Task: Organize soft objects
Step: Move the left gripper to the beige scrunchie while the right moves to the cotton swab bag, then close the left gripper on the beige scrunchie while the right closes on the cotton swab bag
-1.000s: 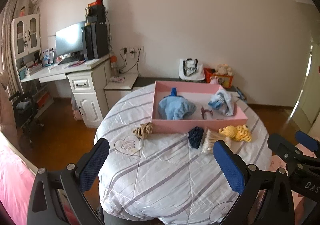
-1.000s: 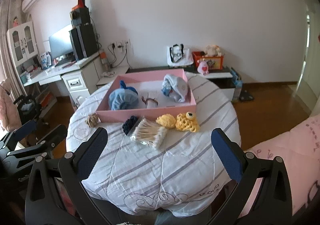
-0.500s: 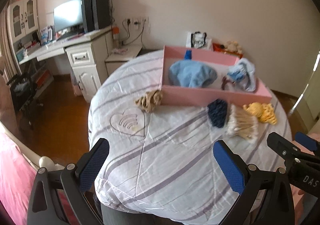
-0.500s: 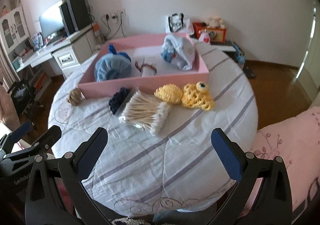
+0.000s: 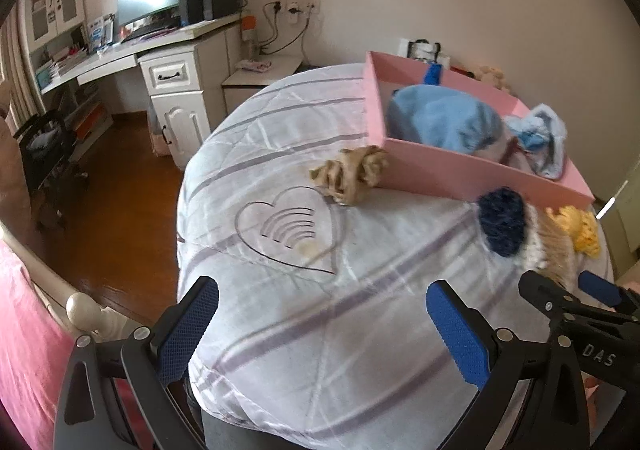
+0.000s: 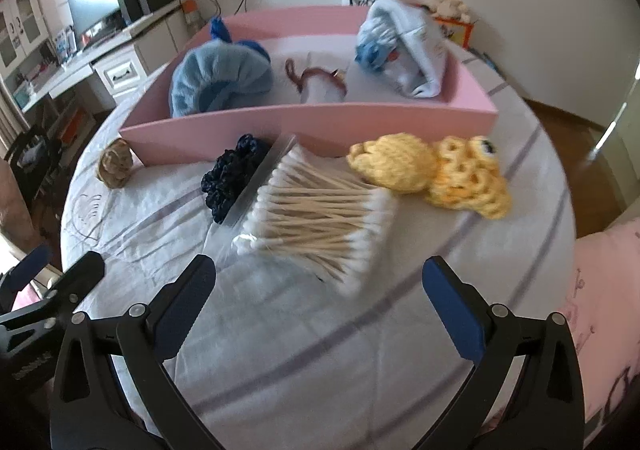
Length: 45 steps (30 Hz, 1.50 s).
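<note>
With both the left gripper (image 5: 320, 324) and right gripper (image 6: 318, 300) spread wide and empty over the quilted tabletop (image 6: 280, 350), the right should pinch the near clear-wrapped cotton swab bundle (image 6: 320, 217) across its middle, then lift it into the far pink cardboard tray (image 6: 304, 121)

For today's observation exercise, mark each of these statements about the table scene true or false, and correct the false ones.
1. The pale blue fluffy cloth bundle lies inside the pink rectangular box. True.
2. The yellow crocheted toy is inside the box. False: it lies on the striped white tablecloth, in front of the box.
3. The right gripper is shut on the pack of cotton swabs. False: its jaws are open and empty, short of the pack.
4. The dark navy knitted scrunchie lies beside the swabs. True.
5. The beige fabric scrunchie sits outside the box, near its corner. True.
6. The left gripper holds the beige scrunchie. False: it is open and empty.
</note>
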{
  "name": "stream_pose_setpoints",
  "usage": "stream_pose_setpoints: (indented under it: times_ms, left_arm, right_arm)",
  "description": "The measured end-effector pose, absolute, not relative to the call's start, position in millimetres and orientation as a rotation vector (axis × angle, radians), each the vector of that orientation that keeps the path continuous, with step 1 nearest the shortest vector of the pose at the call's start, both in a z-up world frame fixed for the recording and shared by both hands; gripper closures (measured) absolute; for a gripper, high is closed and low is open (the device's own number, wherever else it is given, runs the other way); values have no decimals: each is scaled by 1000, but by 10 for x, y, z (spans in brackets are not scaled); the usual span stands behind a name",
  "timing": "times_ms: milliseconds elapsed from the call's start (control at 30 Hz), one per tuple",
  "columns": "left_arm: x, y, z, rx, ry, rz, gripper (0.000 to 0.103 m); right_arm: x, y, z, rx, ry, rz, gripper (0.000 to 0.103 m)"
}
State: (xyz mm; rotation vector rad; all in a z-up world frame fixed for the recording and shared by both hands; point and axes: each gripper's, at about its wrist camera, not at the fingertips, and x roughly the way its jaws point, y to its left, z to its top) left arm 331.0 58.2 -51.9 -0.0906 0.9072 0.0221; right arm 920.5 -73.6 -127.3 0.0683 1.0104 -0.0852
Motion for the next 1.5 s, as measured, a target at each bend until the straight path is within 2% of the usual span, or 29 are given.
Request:
stream_pose_setpoints:
  times_ms: [500, 800, 967, 1367, 1433, 1500]
  left_arm:
    - [3552, 855, -739, -117, 962, 54, 0]
    - [3607, 750, -689, -108, 950, 43, 0]
    - [3679, 691, -644, -101, 940, 41, 0]
    - [4055, 606, -674, -74, 910, 55, 0]
    - [4098, 589, -722, -56, 898, 77, 5]
    - [4119, 543, -768, -21, 900, 80, 36]
  right_arm:
    - [9495, -590, -1450, 7, 998, -101, 0]
    - [9352, -688, -1399, -19, 984, -49, 15]
    - [9284, -803, -1361, -14, 979, -42, 28]
    - [9199, -1119, -1343, -3, 975, -45, 29]
    - [9273, -1062, -1363, -19, 969, -59, 29]
    - [9306, -1045, -1369, -28, 962, -67, 29]
